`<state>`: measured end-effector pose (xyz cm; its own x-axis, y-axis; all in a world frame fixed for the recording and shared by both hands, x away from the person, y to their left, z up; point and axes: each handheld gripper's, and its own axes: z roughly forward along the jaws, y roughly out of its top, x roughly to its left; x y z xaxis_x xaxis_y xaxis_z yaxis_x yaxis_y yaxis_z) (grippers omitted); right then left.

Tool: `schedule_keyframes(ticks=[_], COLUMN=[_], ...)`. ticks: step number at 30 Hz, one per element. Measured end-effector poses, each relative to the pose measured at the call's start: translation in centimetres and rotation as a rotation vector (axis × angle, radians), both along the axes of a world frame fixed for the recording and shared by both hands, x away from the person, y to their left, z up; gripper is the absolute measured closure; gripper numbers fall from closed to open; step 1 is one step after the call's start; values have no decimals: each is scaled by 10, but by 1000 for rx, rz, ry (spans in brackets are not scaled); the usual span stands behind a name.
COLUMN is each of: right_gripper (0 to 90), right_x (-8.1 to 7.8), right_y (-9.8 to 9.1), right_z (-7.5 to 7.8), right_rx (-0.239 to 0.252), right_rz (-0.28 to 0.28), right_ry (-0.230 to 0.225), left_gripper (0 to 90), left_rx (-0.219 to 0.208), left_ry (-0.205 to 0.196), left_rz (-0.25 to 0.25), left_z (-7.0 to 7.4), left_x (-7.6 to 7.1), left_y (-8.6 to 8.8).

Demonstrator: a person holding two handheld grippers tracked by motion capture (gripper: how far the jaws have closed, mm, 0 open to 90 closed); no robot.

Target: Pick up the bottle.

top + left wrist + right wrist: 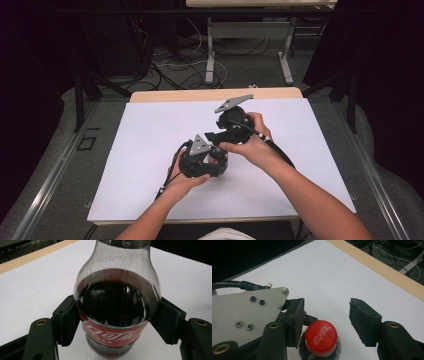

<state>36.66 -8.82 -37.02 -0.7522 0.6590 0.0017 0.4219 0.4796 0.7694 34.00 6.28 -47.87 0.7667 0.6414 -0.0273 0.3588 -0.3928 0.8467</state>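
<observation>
Cola bottle point(116, 307) stood upright on the white surface point(150, 150), about in the middle of it and a bit toward the person's side. Left tongs point(116, 322) were clamped on it, 1 pad on each side of the body, pressing right at the top edge of the red label. Dark cola filled it up to just under the shoulder, and the neck above that was clear with some small printed code on it.

Right tongs point(325, 317) hovered over the top of the bottle with the jaws apart. From the right gripper view you could see the red cap point(321, 337) sitting low between the 2 pads, close against the left pad, with a clear gap to the right pad. Nothing was being squeezed there. The grey 3-cornered plate point(242, 315) of the left tongs showed just beside the cap in that view.

From the high view, both hands met near the middle of the surface, left hand point(187, 172) lower and wrapped around its tongs, right hand point(250, 142) above and slightly behind. Wooden edge point(215, 94) of the surface ran along the far side, with cables on the floor point(175, 65) beyond.
</observation>
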Motion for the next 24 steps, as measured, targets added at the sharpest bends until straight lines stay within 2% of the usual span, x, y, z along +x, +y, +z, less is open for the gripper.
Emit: schedule_keyframes(ticks=[4,11,17,20,22,23,24], right_gripper=[480,518,597,604,607,609,609], right_x=[2,2,1,2,5,10,10], right_y=[5,2,-2,-5,-8,-11,-11], right_z=[-7,-7,-5,-5,-5,-5,-5], right_rx=[-37,-38,-20,-17,-17,-23,-23], right_rz=[-16,10,48,96,150,228,228], right_ry=[-4,24,40,40,40,48,48], left_gripper=[299,300,300,300,300,300,300], left_rx=[5,-2,-8,-8,-4,-4,-7], left_ry=[0,11,11,4,7,9,14], left_rz=[5,8,7,3,-3,-5,-12], left_z=[1,1,2,2,2,2,2], left_x=[0,1,2,1,1,1,2], left_y=[2,4,6,6,6,6,6])
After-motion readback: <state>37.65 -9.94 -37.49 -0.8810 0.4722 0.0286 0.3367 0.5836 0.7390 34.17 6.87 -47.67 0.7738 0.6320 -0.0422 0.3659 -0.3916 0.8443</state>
